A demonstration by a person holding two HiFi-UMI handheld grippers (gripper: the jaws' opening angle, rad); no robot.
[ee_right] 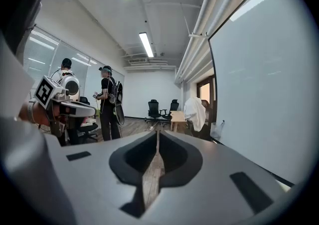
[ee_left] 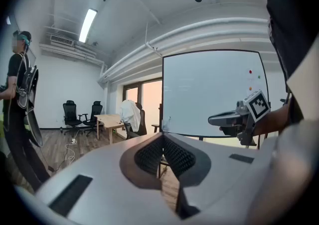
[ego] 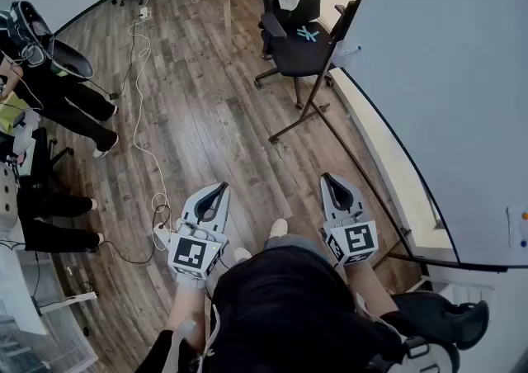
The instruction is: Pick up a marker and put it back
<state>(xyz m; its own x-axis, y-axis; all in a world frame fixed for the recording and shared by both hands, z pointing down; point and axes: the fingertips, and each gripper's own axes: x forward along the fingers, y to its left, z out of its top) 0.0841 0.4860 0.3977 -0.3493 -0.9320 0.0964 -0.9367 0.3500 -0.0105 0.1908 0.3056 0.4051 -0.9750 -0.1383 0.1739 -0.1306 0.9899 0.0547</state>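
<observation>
Left gripper (ego: pixel 219 188) pressed together, empty | right gripper (ego: pixel 330 177) likewise | marker: not made out in any view; whiteboard (ego: pixel 445 74) at right | risk: jaws left unopened on approach would knock marker away instead of pinching it.

Black top (ego: pixel 285 297), grey hand-held grippers (ego: pixel 221 187) (ego: pixel 328 177) bearing black-and-white marker cubes (ego: pixel 196 253).

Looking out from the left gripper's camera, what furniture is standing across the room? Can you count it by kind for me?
Black office chairs: 3
Wooden table: 1
Whiteboard: 1
Total: 5
</observation>
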